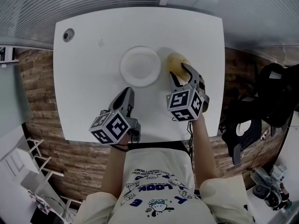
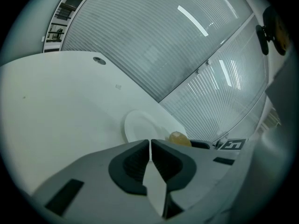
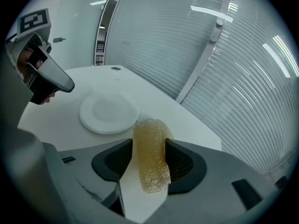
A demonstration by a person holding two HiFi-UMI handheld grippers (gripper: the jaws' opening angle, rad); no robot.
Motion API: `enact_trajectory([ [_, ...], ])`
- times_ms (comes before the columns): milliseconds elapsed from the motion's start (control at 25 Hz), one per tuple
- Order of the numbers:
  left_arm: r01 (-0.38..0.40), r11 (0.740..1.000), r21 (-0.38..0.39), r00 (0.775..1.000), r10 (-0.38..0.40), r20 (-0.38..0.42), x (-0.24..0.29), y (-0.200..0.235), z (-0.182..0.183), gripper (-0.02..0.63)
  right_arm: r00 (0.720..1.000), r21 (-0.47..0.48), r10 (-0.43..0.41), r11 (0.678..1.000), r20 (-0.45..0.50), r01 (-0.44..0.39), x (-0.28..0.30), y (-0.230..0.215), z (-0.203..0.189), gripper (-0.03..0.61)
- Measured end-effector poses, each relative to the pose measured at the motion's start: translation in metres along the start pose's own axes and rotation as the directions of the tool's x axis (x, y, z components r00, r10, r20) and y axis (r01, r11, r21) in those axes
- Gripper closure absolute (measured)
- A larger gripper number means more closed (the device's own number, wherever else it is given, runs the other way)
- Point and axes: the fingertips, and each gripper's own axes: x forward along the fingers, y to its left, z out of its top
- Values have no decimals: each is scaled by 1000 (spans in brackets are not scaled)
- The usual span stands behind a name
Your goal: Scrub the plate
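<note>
The round white plate (image 1: 140,66) lies flat on the square white table (image 1: 84,78), just ahead of the left gripper's fingertips and just to the left of the right gripper's fingers. We see nothing on it.

The yellow open-mesh scrubbing sponge (image 3: 150,155) stands between the fingers of the right gripper (image 1: 181,73). Both dark pads press its sides, so we hold it in a fairly wide grip. Its top end curls out past the fingertips towards the plate, and its lower end hangs free behind the pads. From the head view the sponge sits just beside the plate's right edge. We cannot tell whether the two touch.

The left gripper (image 1: 127,94) has its fingers drawn almost together, with only a thin slit between the pads and nothing in it. It points at the plate's near edge, with the plate just beyond the tips. Each gripper carries its cube with black-and-white square markers behind the fingers.

Far beyond the left fingertips, near the table's far left corner, sits a small round dark fitting (image 1: 68,34). Past the table's far edge runs a pale ribbed wall (image 2: 154,45). Below the table edges we see brown wooden flooring (image 1: 39,92), and well off to the right of the right fingers stands a black chair (image 1: 275,97).
</note>
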Motion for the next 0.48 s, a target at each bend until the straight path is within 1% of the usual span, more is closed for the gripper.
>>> enact_trajectory([
  [80, 0, 1000, 4, 1000, 0, 1, 0, -1, -1, 574, 1000, 22, 10, 1000, 19, -10, -1, 2, 3, 321],
  [120, 1, 1000, 7, 1000, -1, 2, 1, -1, -1, 574, 999, 34, 13, 999, 30, -14, -1, 2, 4, 311],
  [240, 0, 1000, 25, 1000, 0, 11, 1, -1, 2, 574, 998, 57, 7, 998, 67, -11, -5, 2, 11, 298],
  [360, -4, 998, 63, 1000, 3, 23, -1, -6, 7, 574, 993, 75, -17, 997, 119, 8, -18, -2, 23, 298],
  [480, 1, 995, 100, 998, -7, 57, -7, -15, 17, 576, 979, 136, -26, 991, 201, -1, -35, -6, 42, 299],
])
